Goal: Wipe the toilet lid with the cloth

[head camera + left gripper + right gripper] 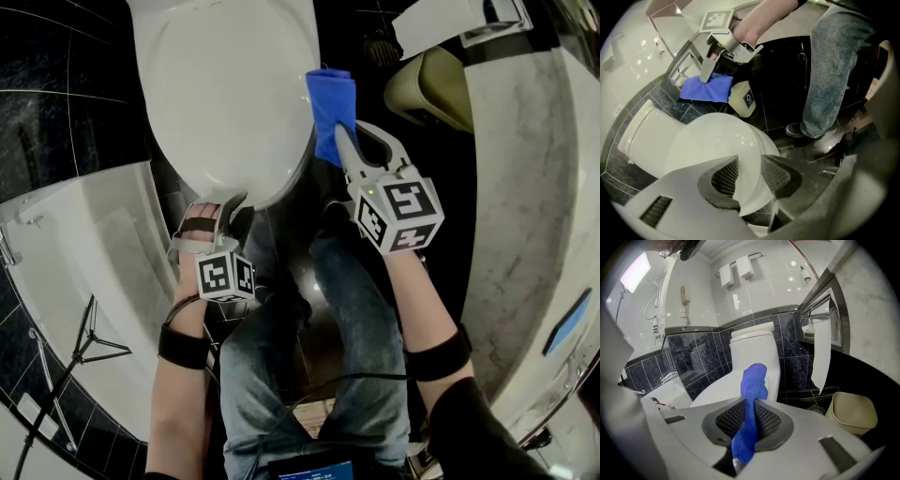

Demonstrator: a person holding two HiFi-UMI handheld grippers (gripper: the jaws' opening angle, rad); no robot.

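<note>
The likeliest trouble lies with the blue cloth (330, 103). The right gripper (352, 141) has its jaws closed narrowly on a thin fold of it, and the free end stands up loose at the right rim of the toilet lid (230, 94); no view shows whether it touches the rim. Dragged across the lid, so slim a pinch may let the cloth bunch or slide out. The hard jaw tips could then scrape the plastic instead of the fabric. The left gripper (217, 214) sits at the lid's front edge, jaws half closed with that edge between them and the pads seemingly against it on both sides. The glossy, curved lid offers little purchase, so this hold could slip. A pull upward would lift the lid rather than steady it. The lid is closed, white and shiny, with no soiling to be made out. The room is tight: a beige waste bin (436, 89) stands just right of the lid, directly under the cloth's path should it drop. A strip of toilet paper (820, 352) hangs beyond the bin, a marbled partition (525, 187) rises further right, and a white tub edge (94, 253) lies left of the lid over dark, reflective tiles (56, 103).
</note>
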